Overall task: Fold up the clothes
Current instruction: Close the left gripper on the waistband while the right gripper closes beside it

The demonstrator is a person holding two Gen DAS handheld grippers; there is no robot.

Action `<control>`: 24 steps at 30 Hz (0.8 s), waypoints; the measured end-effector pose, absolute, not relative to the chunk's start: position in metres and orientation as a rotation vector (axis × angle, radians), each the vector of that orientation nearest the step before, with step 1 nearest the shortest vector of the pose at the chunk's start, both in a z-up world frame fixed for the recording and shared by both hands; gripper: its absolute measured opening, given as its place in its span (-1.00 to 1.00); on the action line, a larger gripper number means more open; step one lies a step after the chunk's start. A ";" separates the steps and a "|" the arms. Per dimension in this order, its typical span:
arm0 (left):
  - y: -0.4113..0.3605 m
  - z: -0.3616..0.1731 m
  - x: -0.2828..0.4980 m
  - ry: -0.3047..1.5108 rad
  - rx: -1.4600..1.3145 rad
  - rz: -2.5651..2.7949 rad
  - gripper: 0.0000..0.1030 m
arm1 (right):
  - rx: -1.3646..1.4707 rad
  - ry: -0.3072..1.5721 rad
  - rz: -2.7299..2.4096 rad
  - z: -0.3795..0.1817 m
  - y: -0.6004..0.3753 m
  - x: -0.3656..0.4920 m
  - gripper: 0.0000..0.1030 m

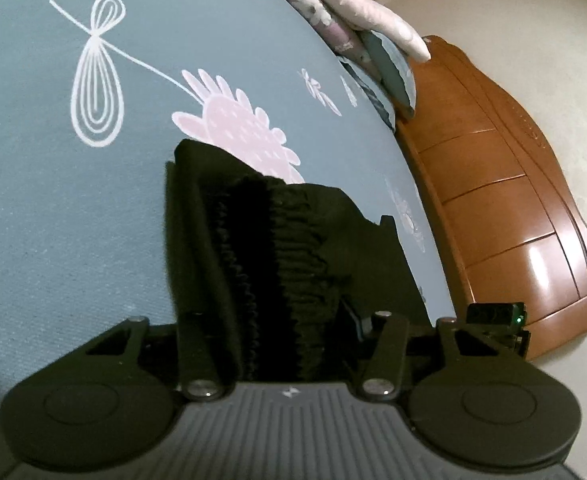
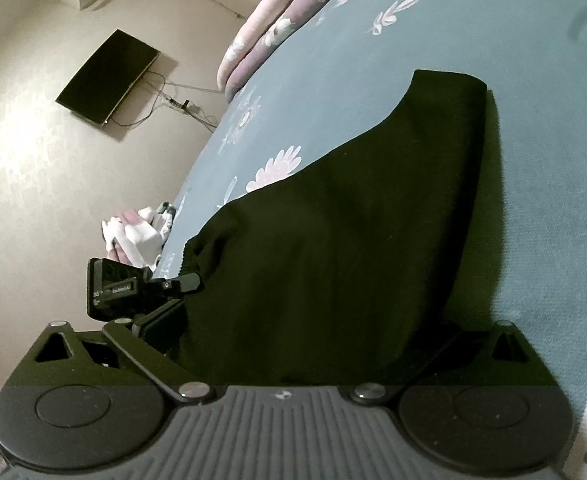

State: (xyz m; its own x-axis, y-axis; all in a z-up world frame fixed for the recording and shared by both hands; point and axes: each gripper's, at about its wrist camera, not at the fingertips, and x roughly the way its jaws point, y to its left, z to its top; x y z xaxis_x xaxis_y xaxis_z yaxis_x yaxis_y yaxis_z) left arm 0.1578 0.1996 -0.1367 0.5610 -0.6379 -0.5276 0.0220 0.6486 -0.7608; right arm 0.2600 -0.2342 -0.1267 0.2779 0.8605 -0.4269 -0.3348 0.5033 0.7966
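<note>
Black garment (image 2: 333, 240) lies bunched on the bed (image 1: 53, 200), folding barely begun. At 12 o'clock, our left hand-held gripper (image 1: 289, 280) straddles its waistband, contact unclear; right hand-held gripper (image 2: 313, 340) wide, grip unclear.

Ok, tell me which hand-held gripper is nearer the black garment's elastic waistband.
Left. The left hand-held gripper straddles the waistband; the right hand-held gripper sits over plain cloth away from it.
</note>
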 end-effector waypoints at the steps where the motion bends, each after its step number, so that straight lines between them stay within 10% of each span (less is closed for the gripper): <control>1: 0.200 -0.136 0.158 0.901 -0.780 -0.439 0.01 | 0.646 0.979 0.874 -0.127 -0.236 0.260 0.81; 4: 0.200 -0.136 0.158 0.899 -0.778 -0.441 0.01 | 0.682 0.995 0.823 -0.133 -0.248 0.263 0.32; 7: 0.199 -0.136 0.157 0.896 -0.770 -0.440 0.01 | 0.755 1.032 0.758 -0.147 -0.262 0.268 -0.77; 24: 0.194 -0.131 0.159 0.900 -0.738 -0.427 0.01 | 0.798 1.037 0.739 -0.154 -0.268 0.268 -0.79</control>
